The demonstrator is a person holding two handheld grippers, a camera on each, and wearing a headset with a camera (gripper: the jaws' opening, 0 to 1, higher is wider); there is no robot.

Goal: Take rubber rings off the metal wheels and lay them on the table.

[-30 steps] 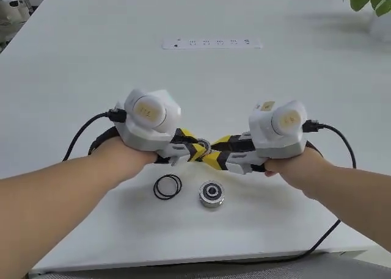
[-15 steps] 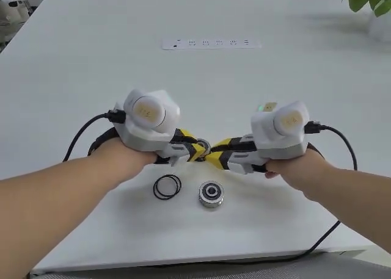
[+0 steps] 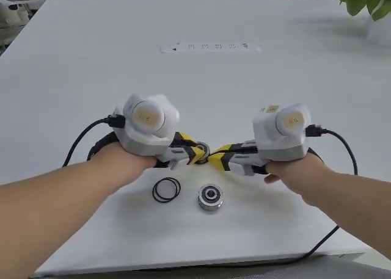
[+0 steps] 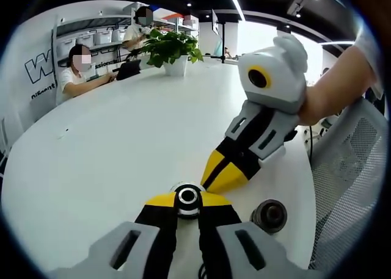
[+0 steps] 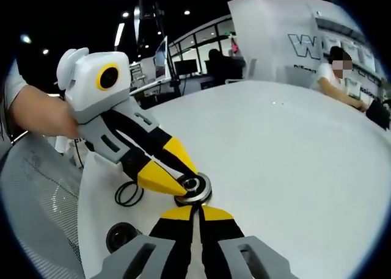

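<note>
Head view: left tool point(image 3: 194, 152) and right tool point(image 3: 215, 158) meet on a wheel point(image 3: 202, 149), loose rings point(image 3: 166, 189) at its 7 o'clock. Left gripper view: jaws clamp the wheel; a tug could wrench it free. Right gripper view: jaws narrow at its rim; grip may slip.

Head cam looks down over the near edge of the worktop point(image 3: 91, 65), pretty close in. Cams on the left tongs point(image 3: 194, 152) and right tongs point(image 3: 215, 158) sit low behind the tips, facing each other. All three catch the wheel point(image 3: 201, 149) between them.
</note>
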